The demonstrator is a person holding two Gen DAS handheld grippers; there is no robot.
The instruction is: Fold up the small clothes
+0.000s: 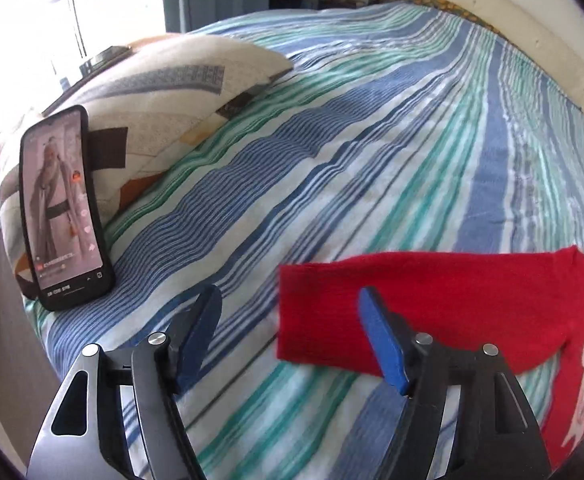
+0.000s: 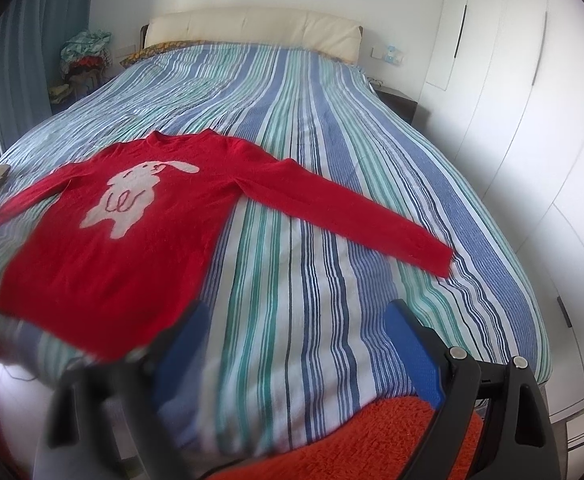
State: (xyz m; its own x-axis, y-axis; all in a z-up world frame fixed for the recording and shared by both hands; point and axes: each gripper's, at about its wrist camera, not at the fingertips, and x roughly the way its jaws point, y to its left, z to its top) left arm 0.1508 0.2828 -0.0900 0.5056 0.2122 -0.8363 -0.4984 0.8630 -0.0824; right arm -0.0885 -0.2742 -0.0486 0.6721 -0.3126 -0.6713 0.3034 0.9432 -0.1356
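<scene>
Left wrist view: your left gripper (image 1: 287, 300) hangs over the striped bedspread (image 1: 372, 140) with its fingers spread and nothing between them; the cuff end of the red sweater (image 1: 412, 304) lies flat just beside the right-hand finger, which overlaps it in this view. A phone (image 1: 65, 208) leans on a pillow (image 1: 163, 92) well to the far side of the gripper from the sweater, so sweep away from it. Right wrist view: your right gripper (image 2: 292, 320) also stands spread and empty, with the sweater's (image 2: 131, 220) lower corner just beside its left finger. The sweater lies face up, rabbit showing, both sleeves stretched out. Judged from this, the sleeve fold is next: pinch the cuff close to its edge, lift only slightly, and lay the sleeve across the chest without dragging the body. Open bedspread beyond the right sleeve leaves ample room; the bed's edge lies further on, with the wardrobe (image 2: 532, 120) beyond it.
</scene>
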